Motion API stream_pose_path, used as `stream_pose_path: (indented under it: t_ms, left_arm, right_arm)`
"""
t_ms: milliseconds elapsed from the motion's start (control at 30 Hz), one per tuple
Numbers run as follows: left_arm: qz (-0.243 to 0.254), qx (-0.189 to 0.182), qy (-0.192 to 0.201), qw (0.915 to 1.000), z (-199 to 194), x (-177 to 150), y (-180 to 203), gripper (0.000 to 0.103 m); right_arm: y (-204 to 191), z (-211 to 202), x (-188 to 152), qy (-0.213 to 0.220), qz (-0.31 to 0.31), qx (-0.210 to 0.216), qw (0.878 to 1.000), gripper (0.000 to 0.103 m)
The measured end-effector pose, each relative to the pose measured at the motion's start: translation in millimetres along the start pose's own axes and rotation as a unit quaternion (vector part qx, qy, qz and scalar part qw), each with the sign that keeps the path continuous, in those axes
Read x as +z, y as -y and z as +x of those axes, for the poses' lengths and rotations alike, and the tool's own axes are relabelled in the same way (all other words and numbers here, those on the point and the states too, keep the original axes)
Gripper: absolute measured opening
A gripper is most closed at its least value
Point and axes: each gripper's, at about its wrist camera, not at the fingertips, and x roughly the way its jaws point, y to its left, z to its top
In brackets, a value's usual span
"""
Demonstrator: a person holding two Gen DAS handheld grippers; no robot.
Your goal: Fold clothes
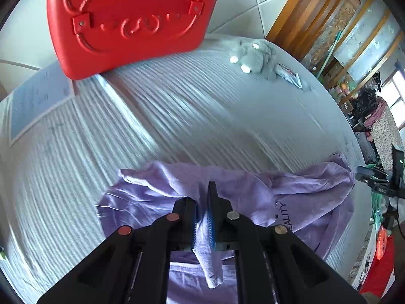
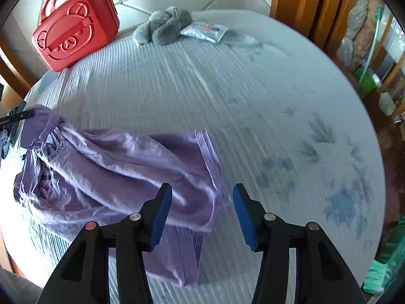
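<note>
Fingers of left gripper (image 1: 203, 217) clamp a fold of the purple T-shirt (image 2: 121, 167); right gripper (image 2: 200, 217) fingers apart, straddling the shirt's hemmed edge, shirt lying leftward on bed (image 2: 253, 96).

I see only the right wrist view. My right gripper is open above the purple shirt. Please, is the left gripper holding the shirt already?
Observer: Yes. The left gripper is shut on a fold of the purple shirt.
Operator: Does some cloth hang behind its pads?
Observer: A narrow strip of the shirt hangs down between the fingers, toward the camera.
Operator: Is my right gripper touching the shirt?
Observer: The left view does not show your gripper; only black gear sits at the shirt's right end.
</note>
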Motion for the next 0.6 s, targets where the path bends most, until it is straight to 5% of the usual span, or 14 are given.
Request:
stream_pose_path:
  t_ms: [133,200,600]
  left_arm:
    - [-0.004,-0.003,0.001,1.0,-4,-1,-6,0.005]
    - [-0.004,-0.004,0.012,0.9999,-12,6,-12,0.005]
    - [-0.042,0.015,0.087,0.9952,-59,57,-54,0.005]
  right_arm:
    - [4,20,6,-0.026,0.015,0.013,0.999,0.049]
    - [2,26,9,-0.031,0.012,0.02,0.999,0.008]
    - [-19,-22,114,0.147,0.003,0.062,0.987,0.007]
